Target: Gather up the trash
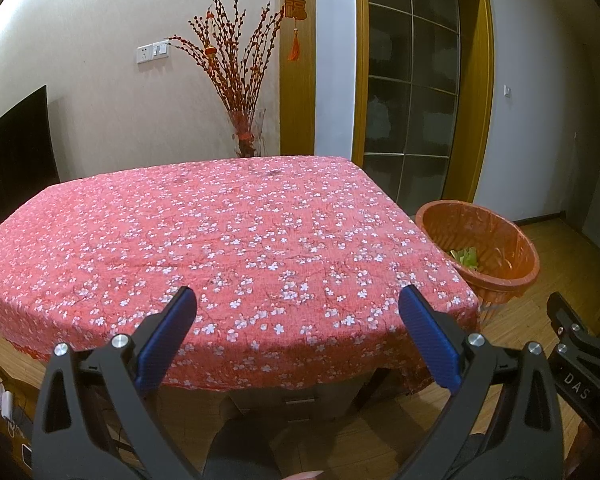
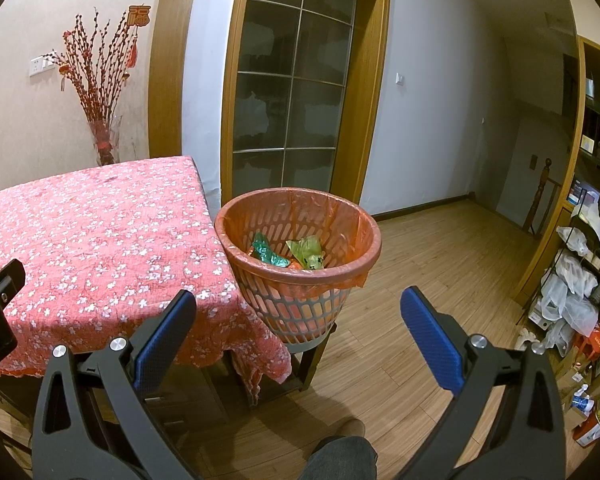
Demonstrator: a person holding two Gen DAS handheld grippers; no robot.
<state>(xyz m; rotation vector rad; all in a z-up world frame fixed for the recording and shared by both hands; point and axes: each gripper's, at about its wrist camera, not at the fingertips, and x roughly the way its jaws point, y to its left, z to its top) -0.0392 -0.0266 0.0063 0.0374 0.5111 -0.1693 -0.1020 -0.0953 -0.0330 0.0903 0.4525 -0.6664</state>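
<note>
Two grippers are showing, one in each picture. The left gripper is hanging in the lower middle of its view with its blue fingers spread wide and nothing between them. It is sitting above the near edge of the table, which is wearing a red cloth with little white flowers.

The right gripper is also standing wide and holding nothing. It is pointing at the orange trash basket in the middle of its view. The basket is sitting just beside the table's right corner, and an orange bag is lining it. A green wrapper and a yellow-green wrapper are lying inside it.

A vase of red branches is standing behind the table near the top of the left view.
</note>
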